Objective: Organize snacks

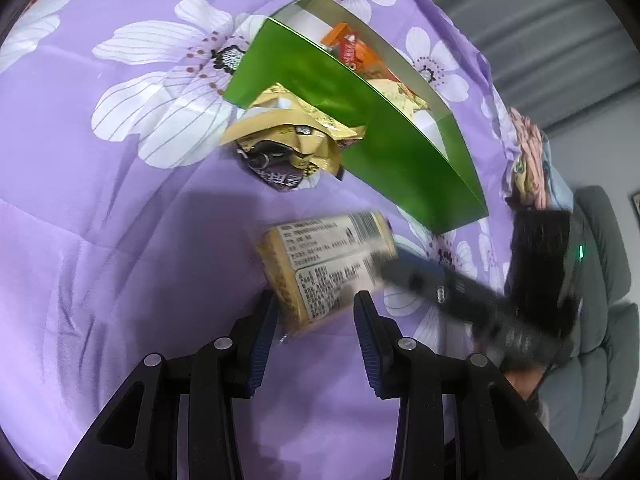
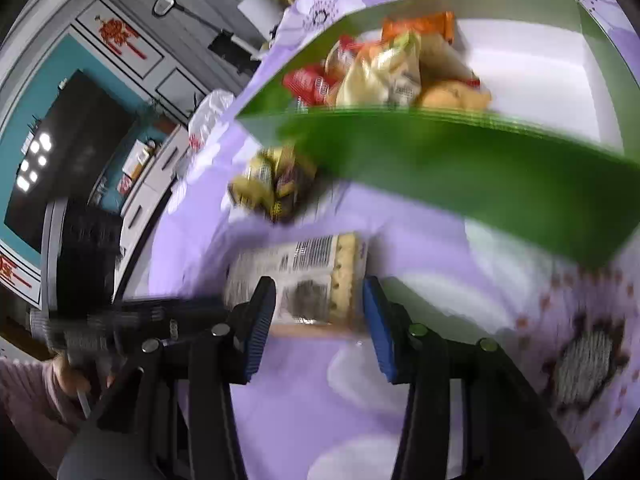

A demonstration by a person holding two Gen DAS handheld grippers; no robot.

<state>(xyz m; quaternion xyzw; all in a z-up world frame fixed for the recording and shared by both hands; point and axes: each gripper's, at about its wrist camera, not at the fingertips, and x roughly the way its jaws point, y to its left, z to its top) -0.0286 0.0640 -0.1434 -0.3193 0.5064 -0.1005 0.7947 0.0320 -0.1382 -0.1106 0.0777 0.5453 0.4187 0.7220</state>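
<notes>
A yellow rectangular snack pack (image 1: 326, 264) with printed text and a barcode lies on the purple floral quilt (image 1: 100, 240). My left gripper (image 1: 316, 308) is open, its jaws on either side of the pack's near end. My right gripper (image 2: 320, 296) is open around the same pack (image 2: 304, 276) from the other side; it shows blurred in the left wrist view (image 1: 436, 284). A crumpled yellow and dark snack bag (image 1: 288, 140) lies against a green box (image 1: 360, 120) that holds several snacks (image 2: 384, 72).
The quilt covers the whole work surface. A grey sofa (image 1: 600, 300) stands at the right in the left wrist view. A dark TV (image 2: 68, 152) and white cabinets (image 2: 160, 176) stand beyond the quilt's edge in the right wrist view.
</notes>
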